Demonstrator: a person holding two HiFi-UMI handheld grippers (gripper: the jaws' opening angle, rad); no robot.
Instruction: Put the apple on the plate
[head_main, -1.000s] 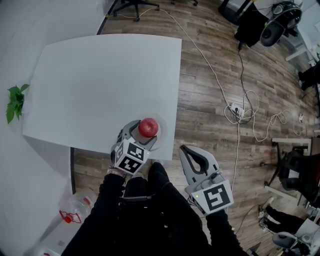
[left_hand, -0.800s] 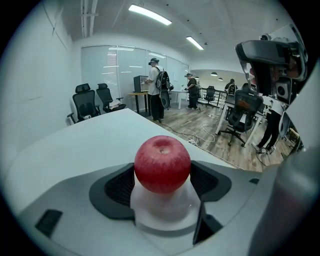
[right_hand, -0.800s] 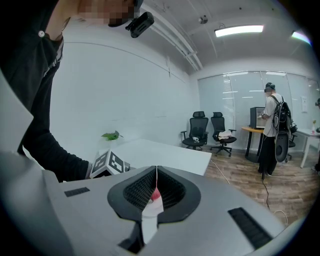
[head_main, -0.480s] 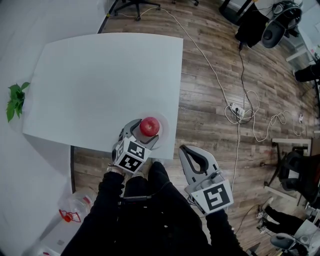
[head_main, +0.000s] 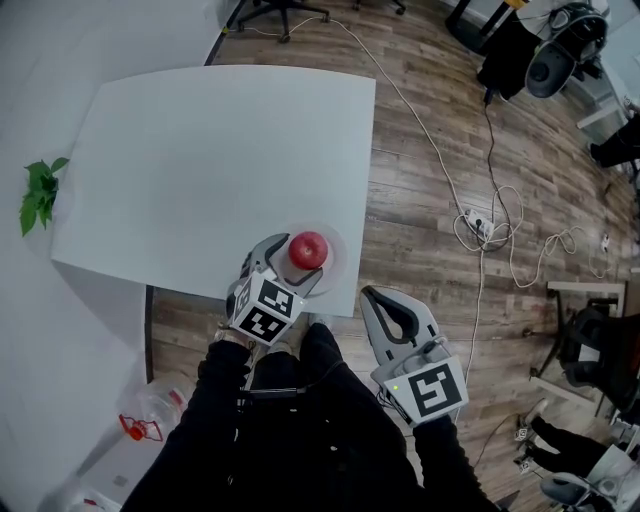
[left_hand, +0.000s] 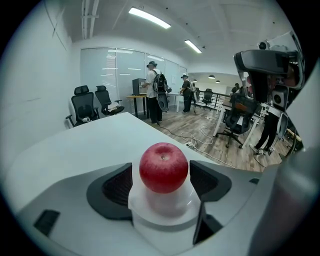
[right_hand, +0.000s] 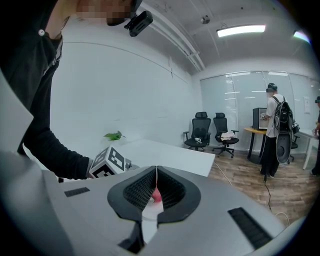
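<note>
Red round apple (head_main: 308, 249) sits on the small white round plate (head_main: 337, 243), stem dimple up. The plate holds nothing else. Task looks essentially done, pending a clean retreat.

Left gripper (head_main: 295, 263) is released: jaws apart on either side of the apple, with a sliver of gap at each ribbed pad, so it isn't gripping. The lower jaw edges sit low by the plate rim.

Right gripper (head_main: 368, 296) is clenched on nothing, with its pads meeting. It's held off the white rectangular table (head_main: 200, 150), over the wood floor.

Risks, as a judgement:
- The plate sits right by the table's near right corner. Any drag toward the person could pull it over the edge.
- The jaws flank the apple closely, so a skewed or twisting pull-back could clip it and roll it off the plate, which looks shallow.
- A jaw catching the rim would tip or slide the plate.

Safest is a straight retreat along the jaw axis, perhaps lifting slightly first.
</note>
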